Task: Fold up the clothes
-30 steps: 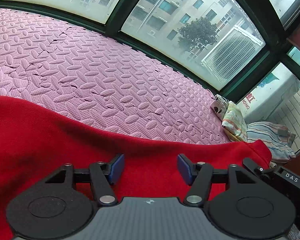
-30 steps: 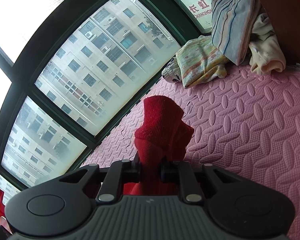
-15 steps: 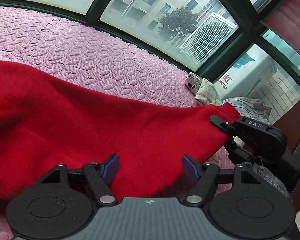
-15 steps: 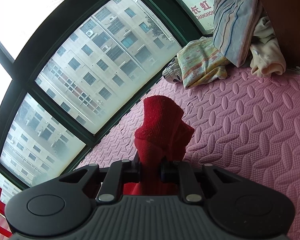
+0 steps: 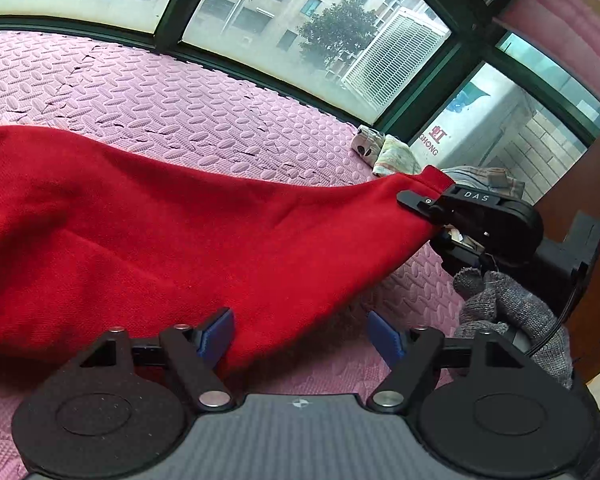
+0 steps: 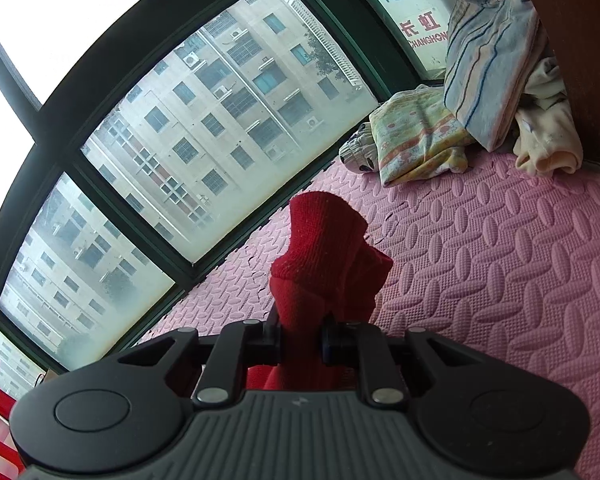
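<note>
Over the pink foam mat (image 5: 180, 112), a red garment (image 5: 160, 232) stretches from the left to the right gripper (image 5: 428, 204), whose jaws pinch its corner. Nearer, the left gripper (image 5: 300, 334) gapes wide, holding nothing, its blue pads (image 5: 216, 332) beside the cloth's lower edge.

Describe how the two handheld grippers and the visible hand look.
Both the left gripper and right gripper are matte black with round side discs, silver pivot screws and blue finger pads. The right one carries white "DAS" lettering. The hand wears a grey knit glove.
</note>
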The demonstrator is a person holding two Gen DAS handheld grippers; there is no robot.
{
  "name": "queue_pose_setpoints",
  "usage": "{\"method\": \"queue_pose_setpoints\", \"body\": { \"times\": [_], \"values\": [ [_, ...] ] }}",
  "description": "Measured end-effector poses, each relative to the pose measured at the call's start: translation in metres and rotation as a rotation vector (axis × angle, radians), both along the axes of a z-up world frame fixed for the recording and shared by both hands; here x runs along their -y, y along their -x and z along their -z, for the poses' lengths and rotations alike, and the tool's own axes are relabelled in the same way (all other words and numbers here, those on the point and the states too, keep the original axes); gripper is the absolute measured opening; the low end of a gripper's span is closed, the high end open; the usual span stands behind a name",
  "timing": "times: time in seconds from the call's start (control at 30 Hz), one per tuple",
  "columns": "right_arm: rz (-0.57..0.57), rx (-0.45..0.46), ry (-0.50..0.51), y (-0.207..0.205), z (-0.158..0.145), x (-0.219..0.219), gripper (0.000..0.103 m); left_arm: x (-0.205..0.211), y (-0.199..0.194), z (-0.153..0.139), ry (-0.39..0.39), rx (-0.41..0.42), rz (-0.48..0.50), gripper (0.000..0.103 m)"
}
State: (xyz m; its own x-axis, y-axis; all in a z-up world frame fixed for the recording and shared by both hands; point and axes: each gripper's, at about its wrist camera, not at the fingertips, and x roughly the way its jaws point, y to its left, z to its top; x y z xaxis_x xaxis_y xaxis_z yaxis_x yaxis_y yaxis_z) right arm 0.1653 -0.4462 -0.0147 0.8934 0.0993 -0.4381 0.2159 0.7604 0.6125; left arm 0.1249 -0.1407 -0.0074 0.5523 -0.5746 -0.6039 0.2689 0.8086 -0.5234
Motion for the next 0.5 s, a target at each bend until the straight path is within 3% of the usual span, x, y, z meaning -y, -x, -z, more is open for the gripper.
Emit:
{"method": "queue_pose_setpoints", "body": {
  "times": [0.27, 0.5],
  "values": [
    [-0.083, 0.074, 0.12, 0.005, -0.037, -0.03, 0.015, -0.073, 0.013, -0.03, -0.088, 0.08, -0.139, 0.082],
    [-0.18, 0.15, 0.235, 0.01, -0.071, -0.08, 0.015, -0.137, 0.005, -0.024, -0.153, 0.059, -0.312, 0.082]
  ]
}}
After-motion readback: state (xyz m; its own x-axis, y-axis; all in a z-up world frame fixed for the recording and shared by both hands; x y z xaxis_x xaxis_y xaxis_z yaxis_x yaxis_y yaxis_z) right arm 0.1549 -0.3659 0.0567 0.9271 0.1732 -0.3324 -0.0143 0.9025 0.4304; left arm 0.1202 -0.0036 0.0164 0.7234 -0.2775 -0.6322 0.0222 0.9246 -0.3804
